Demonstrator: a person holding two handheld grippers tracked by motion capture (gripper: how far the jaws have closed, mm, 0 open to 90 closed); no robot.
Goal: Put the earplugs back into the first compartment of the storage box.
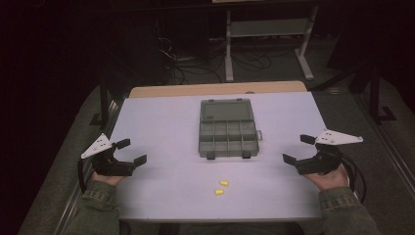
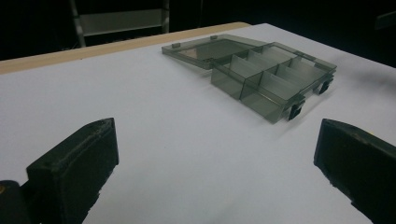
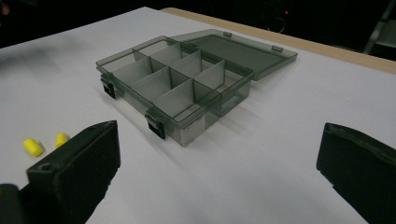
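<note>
A grey box (image 1: 228, 128) with its lid flat open sits mid-table (image 1: 161, 122). Two yellow earplugs (image 1: 221, 187) lie at its six o'clock. The left gripper (image 1: 128, 152) at eight o'clock and the right gripper (image 1: 298, 149) at four both hold their jaws wide apart, empty.

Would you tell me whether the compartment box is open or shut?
Open: the compartment box has its lid laid flat behind it.

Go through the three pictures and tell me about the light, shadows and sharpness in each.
High view: dim, table lit, surroundings nearly black, two yellow pieces soft. Left gripper view: compartment box fairly sharp with a faint shadow beneath, near jaws dark and blurred. Right gripper view: box well lit, the yellow pieces slightly fuzzy, background black.
</note>
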